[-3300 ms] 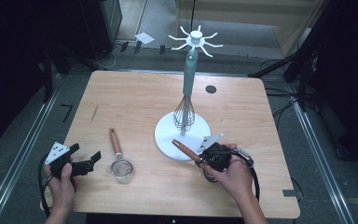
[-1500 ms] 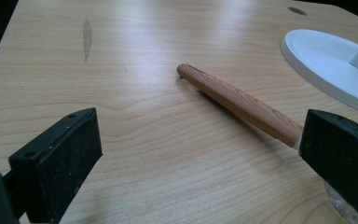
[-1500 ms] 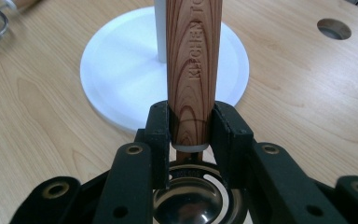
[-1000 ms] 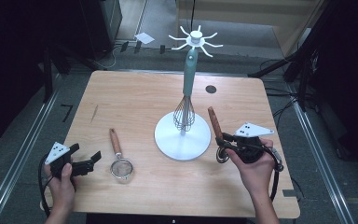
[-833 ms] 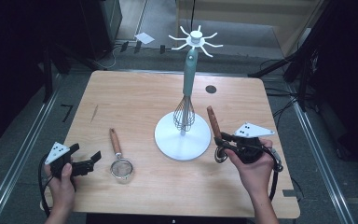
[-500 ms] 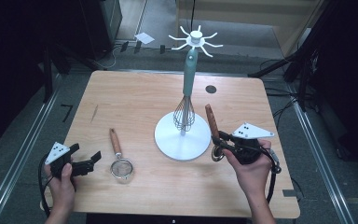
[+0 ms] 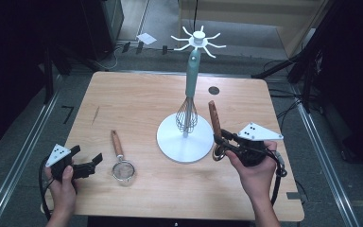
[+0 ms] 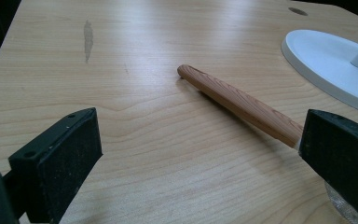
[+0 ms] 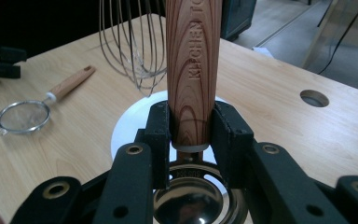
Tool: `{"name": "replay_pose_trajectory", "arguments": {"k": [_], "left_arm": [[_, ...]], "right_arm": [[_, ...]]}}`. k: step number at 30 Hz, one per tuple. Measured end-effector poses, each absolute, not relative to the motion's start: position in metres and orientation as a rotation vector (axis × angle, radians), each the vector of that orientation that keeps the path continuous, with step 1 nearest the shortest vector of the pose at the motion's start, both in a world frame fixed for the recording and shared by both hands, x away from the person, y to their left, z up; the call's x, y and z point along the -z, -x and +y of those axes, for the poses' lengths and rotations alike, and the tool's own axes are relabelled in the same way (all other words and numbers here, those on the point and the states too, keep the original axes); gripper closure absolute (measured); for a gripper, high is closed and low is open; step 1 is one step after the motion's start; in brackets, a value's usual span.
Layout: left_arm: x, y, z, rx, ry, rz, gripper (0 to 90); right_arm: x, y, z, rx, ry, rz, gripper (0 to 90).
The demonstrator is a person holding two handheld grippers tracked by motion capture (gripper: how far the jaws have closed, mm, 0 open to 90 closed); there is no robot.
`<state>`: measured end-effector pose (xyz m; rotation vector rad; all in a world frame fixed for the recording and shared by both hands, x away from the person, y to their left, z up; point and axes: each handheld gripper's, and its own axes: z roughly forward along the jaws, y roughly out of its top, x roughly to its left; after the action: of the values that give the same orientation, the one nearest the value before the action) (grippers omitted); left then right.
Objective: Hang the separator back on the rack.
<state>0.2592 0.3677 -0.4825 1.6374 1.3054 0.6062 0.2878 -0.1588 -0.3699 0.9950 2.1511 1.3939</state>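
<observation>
A white hook rack (image 7: 198,39) on a pole rises from a round white base (image 7: 170,142). A teal-handled whisk (image 7: 187,113) hangs from it. My right gripper (image 7: 222,142) is shut on the wooden handle (image 7: 212,116) of a small metal scoop, held handle-up just right of the base; in the right gripper view the jaws clamp the scoop's handle (image 9: 193,70) above its bowl (image 9: 193,203). My left gripper (image 7: 87,163) stands open at the table's front left, beside a wooden-handled strainer (image 7: 123,168) whose handle (image 8: 242,105) lies between the open jaws.
A dark round hole (image 7: 213,90) sits in the wooden table (image 7: 137,99) behind the stand. Metal rails and cables run along the floor on both sides. A person's hands hold both grippers at the near edge.
The right gripper has lifted the scoop off the table and carried it right, then edged it back left toward the stand with the handle more upright. The left gripper has stayed put.
</observation>
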Motion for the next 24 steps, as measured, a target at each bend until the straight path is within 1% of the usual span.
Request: {"name": "replay_pose_trajectory", "arguments": {"k": [9,24], "left_arm": [[0.483,-0.259,0.368,-0.608,-1.634,1.306,0.0],[0.483,-0.259,0.368,-0.604,-1.626,1.312,0.0]], "right_arm": [[0.352,-0.283,-0.156,-1.45,-0.941,2.114,71.0],[0.327,-0.284,-0.156,-1.509,-0.956,2.055,71.0]]}}
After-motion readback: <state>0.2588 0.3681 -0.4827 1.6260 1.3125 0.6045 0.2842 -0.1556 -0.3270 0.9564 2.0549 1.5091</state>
